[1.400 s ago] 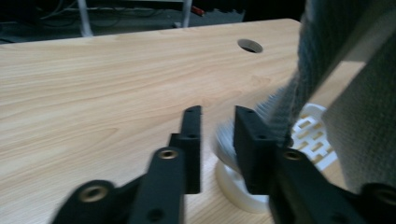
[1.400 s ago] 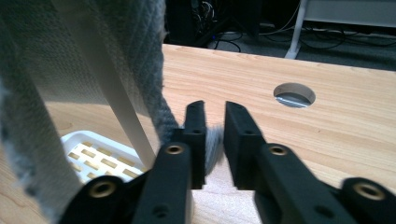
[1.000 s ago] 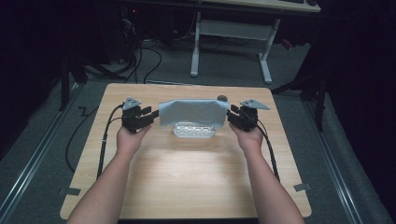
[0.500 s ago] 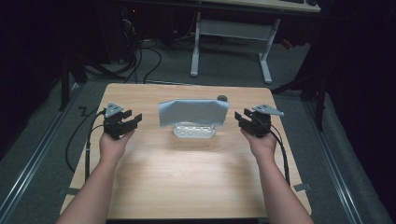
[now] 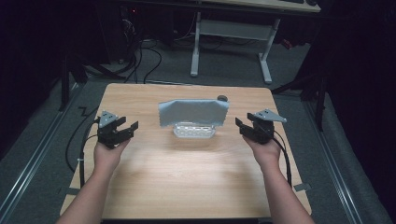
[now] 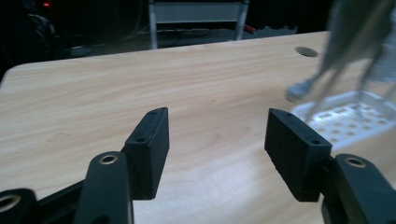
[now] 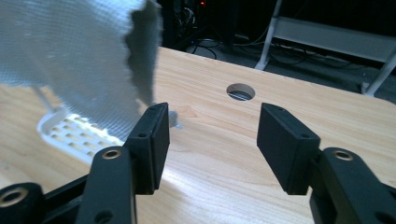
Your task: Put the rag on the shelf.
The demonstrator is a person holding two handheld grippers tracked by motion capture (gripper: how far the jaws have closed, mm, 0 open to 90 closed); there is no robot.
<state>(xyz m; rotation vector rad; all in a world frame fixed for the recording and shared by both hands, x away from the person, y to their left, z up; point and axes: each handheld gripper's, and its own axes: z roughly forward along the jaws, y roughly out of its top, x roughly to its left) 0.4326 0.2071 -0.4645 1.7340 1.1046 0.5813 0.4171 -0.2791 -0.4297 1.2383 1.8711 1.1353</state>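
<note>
Two hands come up from the bottom of the high view, each holding a black gripper over a light wooden table; we see the left gripper at centre left of the frame and the right gripper at centre right, both well apart from what stands between them. Near the middle of the frame, toward the table's far edge, a grey cloth hangs spread over a white rack; the cloth covers the rack's upper part and the rack's perforated base shows below it. A small dark hole in the tabletop sits just beside the cloth's upper right corner.

In the left gripper view we look along the left gripper's two jaws, spread wide with only bare wood between them; the rack's base and the blurred cloth sit at the right of the frame. In the right gripper view the right gripper's jaws also stand wide apart and hold nothing; the cloth fills the upper left, the rack lies below it, and the hole shows above centre.
</note>
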